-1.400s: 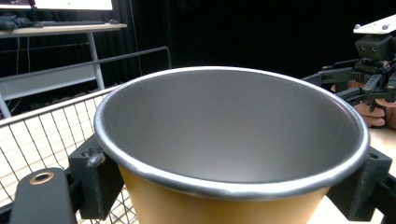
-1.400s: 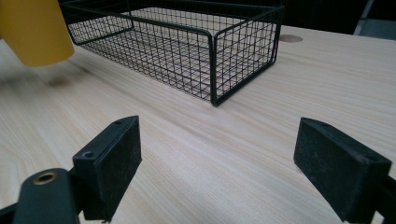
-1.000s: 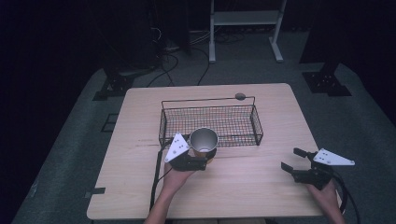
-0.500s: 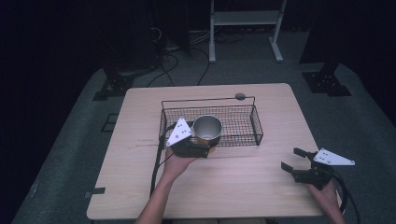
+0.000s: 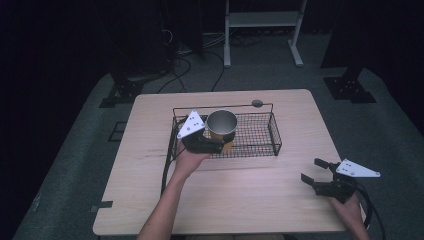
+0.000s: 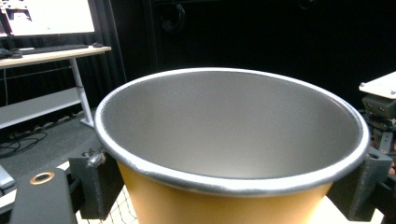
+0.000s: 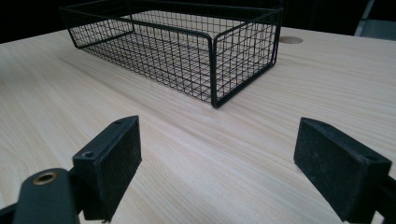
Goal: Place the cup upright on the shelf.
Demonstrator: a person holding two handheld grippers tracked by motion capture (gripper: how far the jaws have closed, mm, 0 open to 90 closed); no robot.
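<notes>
A paper cup [image 5: 221,124], orange outside and silver inside, stands upright between the jaws of my left gripper [image 5: 220,145], which is shut on it. The cup is over the left part of the black wire basket [image 5: 273,131]; I cannot tell whether it touches the mesh floor. In the left gripper view the cup [image 6: 229,140] takes up most of the frame, with the left gripper [image 6: 229,191] clamping its sides. My right gripper [image 5: 311,170] rests open near the table's right front, empty. In the right gripper view, the right gripper [image 7: 217,172] faces the basket [image 7: 187,51].
The light wooden table [image 5: 235,200] has a round grommet [image 5: 257,103] behind the basket. A white desk frame [image 5: 260,20] and cables lie on the floor beyond the table. Bare tabletop lies between the basket and my right gripper.
My left gripper has carried the cup away from me, from in front of the basket to over its left part. The right gripper has stayed in place.
</notes>
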